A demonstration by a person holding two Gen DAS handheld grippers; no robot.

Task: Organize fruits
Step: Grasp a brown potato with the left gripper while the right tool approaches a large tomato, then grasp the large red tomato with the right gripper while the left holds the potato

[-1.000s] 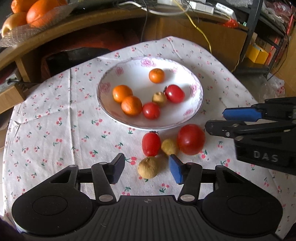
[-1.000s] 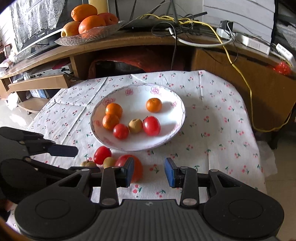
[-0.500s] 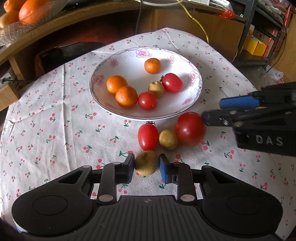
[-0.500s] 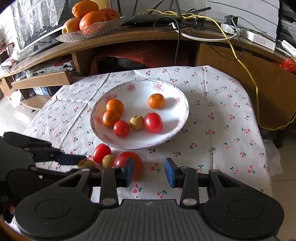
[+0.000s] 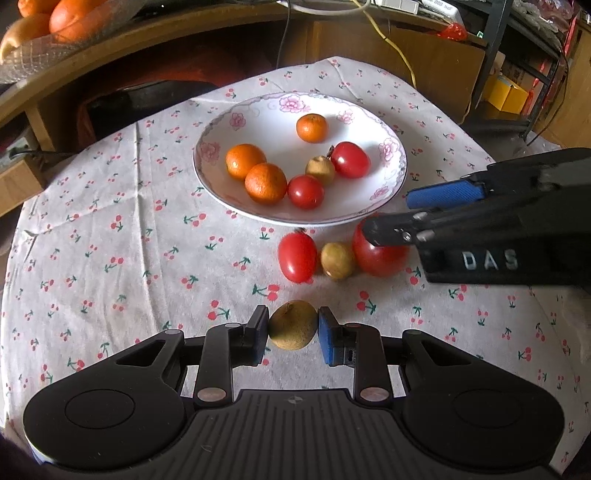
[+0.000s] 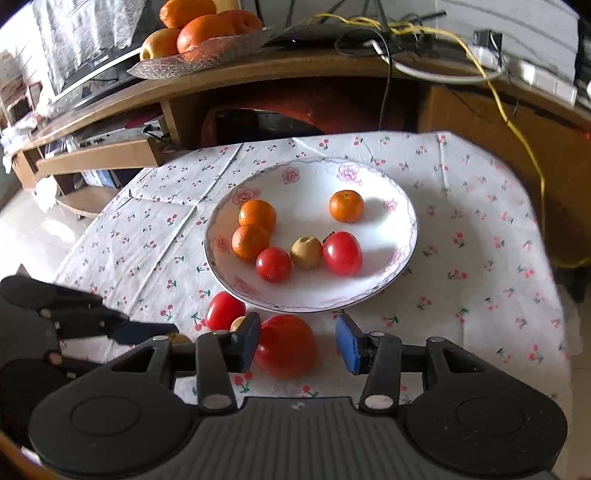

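**Brown fruit pinched above a cherry-print tablecloth**

Seen from two wrist cameras: a table under a white cloth (image 5: pixel 110 229) printed with small cherries. Near the cloth's middle, a white plate (image 5: pixel 391 173) with a pink flower rim, holding three small oranges (image 5: pixel 266 182), two red tomatoes (image 5: pixel 350 159) and one brownish fruit (image 5: pixel 320 169). Just beside the plate's near rim, lying on the cloth in a row: an oblong red tomato (image 5: pixel 297 257), a small tan fruit (image 5: pixel 337 260) and a large red tomato (image 5: pixel 380 254), nearly touching.

Left gripper (image 5: pixel 292 328) pressed onto a round, dull brown fruit (image 5: pixel 292 325) with rough matte skin, pinched between both pads near the cloth's near edge. Right gripper (image 6: pixel 295 341) spread wide, the large tomato sitting against its left pad with a clear gap to the right pad.

Beyond the table's far edge, a wooden shelf (image 6: pixel 332 66) with tangled cables and a glass dish of big oranges (image 6: pixel 199 29).
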